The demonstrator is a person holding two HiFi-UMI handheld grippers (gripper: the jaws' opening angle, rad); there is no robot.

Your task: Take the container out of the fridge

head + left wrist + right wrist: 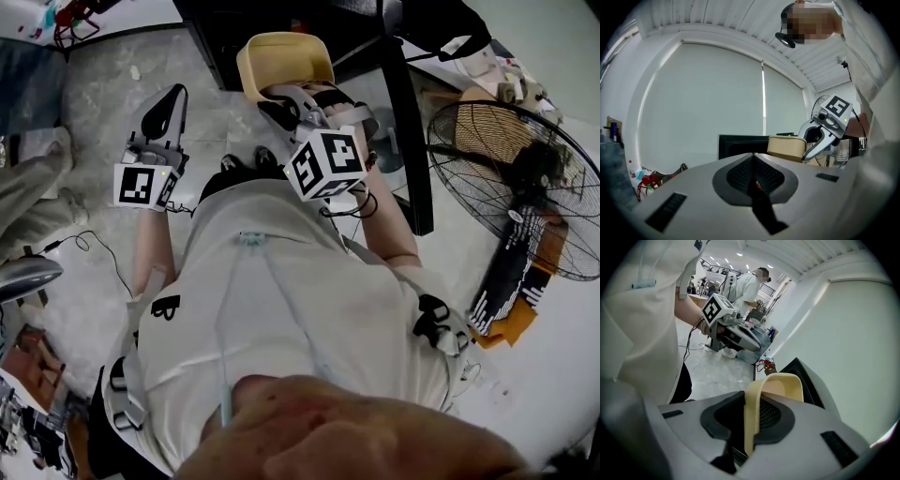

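Jaws of the right gripper (751, 425) pinch one wall of the shallow beige plastic container (780, 385). It is held in air over the pale stone floor (103, 103), long axis running ahead of them. A black cabinet (281, 19) lies just beyond and a black floor fan (511, 187) to the right, with open room leftward. Left gripper (753, 176) jaws are pressed together, empty.

Shallow tan container (281, 61), empty, held in midair.
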